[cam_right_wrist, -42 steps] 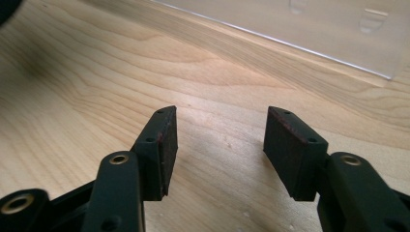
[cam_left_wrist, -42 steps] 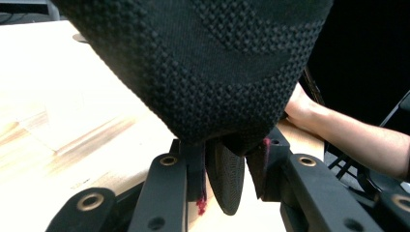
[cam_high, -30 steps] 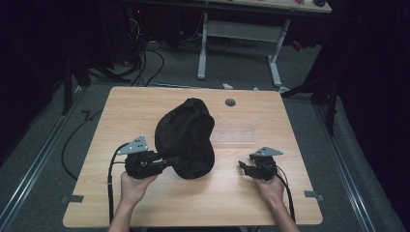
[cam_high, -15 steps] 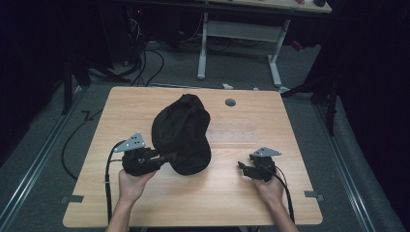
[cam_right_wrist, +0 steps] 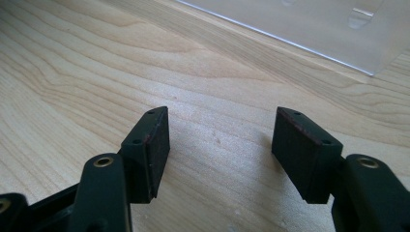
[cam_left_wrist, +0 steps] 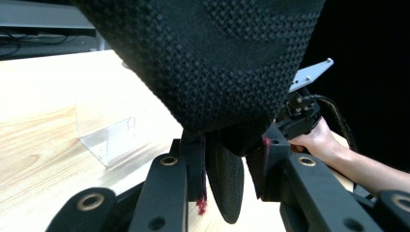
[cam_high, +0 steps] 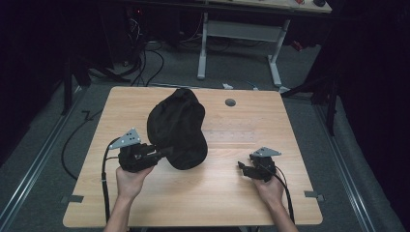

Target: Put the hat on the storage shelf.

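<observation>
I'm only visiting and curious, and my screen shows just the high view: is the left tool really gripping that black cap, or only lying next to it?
Observer: It grips it. In the left gripper view the left tool is shut on the edge of the cap, with fabric pinched between its pads.
Operator: And the right one, is it holding anything?
Observer: No. In the right gripper view the right tool is open; its jaws have just been opening, with bare table between them.
Operator: Is anything else there that I can't make out?
Observer: Yes, a clear stand sits on the wood beyond the cap.
</observation>
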### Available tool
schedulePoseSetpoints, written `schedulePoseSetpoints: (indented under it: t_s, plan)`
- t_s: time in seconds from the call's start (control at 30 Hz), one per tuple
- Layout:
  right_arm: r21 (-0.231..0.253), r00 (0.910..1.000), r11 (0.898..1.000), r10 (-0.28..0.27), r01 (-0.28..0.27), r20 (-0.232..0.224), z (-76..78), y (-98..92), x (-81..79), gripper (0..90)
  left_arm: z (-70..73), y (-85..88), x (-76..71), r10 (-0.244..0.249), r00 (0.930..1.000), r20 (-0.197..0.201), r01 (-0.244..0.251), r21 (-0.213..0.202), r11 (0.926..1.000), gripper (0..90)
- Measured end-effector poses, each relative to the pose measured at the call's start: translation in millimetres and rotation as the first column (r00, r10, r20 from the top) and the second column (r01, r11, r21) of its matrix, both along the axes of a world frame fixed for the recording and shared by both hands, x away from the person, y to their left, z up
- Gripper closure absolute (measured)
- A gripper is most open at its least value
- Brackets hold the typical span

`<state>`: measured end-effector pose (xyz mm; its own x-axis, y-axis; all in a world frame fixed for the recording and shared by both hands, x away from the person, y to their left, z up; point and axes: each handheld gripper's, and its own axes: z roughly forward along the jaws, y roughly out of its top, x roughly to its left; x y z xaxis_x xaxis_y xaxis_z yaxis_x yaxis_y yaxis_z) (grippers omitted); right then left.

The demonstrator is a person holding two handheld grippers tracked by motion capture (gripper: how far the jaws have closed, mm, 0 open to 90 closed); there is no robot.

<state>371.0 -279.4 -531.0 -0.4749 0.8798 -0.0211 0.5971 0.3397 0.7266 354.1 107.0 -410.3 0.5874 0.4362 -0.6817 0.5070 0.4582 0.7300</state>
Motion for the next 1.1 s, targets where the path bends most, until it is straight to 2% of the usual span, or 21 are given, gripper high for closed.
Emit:
schedulePoseSetpoints:
  t_s: [0.67,1.1]
  plan:
    - [0.001,1.0,1.0,-0.001,0.001,-0.001,0.0,0.2,-0.1,38.5,13.6,6.3,14.3,0.08,0.9964,0.027,-0.08,-0.006,0.9968,71.1]
    - [0.001,1.0,1.0,0.0,0.0,-0.001,0.0,0.2,-0.1,38.3,24.2,-0.7,29.8,0.132,0.9888,0.071,-0.134,0.036,0.9903,71.1]
